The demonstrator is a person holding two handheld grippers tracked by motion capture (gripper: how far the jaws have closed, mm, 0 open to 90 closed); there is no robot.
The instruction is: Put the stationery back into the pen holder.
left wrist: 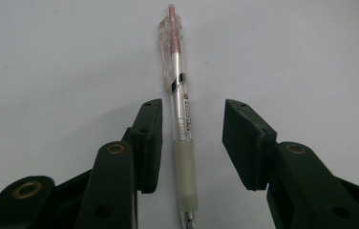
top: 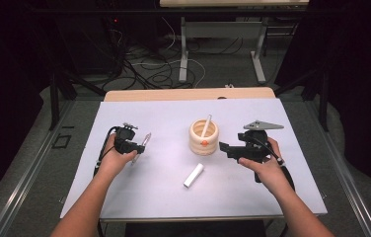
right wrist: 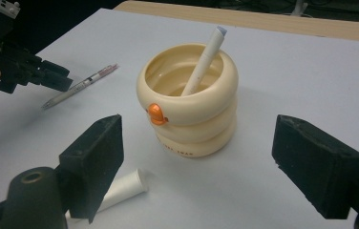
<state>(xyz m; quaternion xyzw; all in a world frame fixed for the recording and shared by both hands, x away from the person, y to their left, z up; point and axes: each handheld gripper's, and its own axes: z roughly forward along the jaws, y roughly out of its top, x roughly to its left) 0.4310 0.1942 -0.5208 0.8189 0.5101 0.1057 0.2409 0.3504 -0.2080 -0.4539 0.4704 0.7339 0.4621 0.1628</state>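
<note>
The left gripper (left wrist: 192,138) sits low over the left part of the white sheet, its jaws astride a clear retractable pen (left wrist: 180,109) with a pink core; one pad stands just beside the barrel, the other a little off it, so the jaws are apart and not yet pressing; the pen lies flat on the table (top: 139,192), its grey rubber grip nearest the gripper and its clip end pointing away. From above, that pen (top: 143,144) lies just right of the left hand (top: 116,157). The right gripper (right wrist: 206,162) is held level at the right, jaws spread wide and grasping nothing, facing a cream ringed pen holder (right wrist: 192,112) with an orange button (right wrist: 156,114); a white pen (right wrist: 204,62) leans inside it; a white tube (top: 193,175) lies flat on the near side of the holder, apart from it.
</note>
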